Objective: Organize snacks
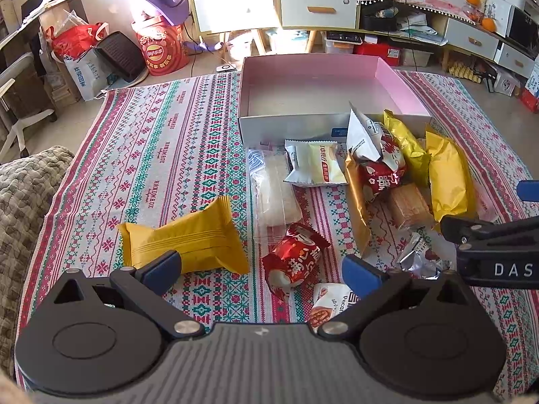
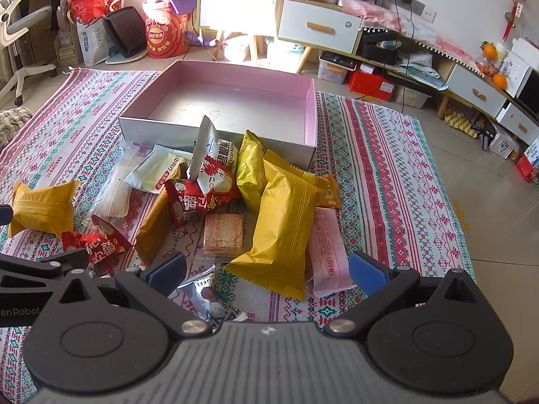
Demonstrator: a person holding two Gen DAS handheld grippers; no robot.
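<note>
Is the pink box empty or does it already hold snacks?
Empty. The right wrist view shows the box's floor bare wall to wall; every snack, like the yellow pack, lies outside on the cloth.

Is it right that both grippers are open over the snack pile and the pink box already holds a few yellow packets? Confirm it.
Not quite. The pink box holds nothing; the right wrist view shows its bare floor. The yellow packets lie on the cloth in front of it. The left gripper and right gripper are both open over the pile.

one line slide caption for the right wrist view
Open right gripper above snack packets heaped before an empty pink-lined box.
</note>
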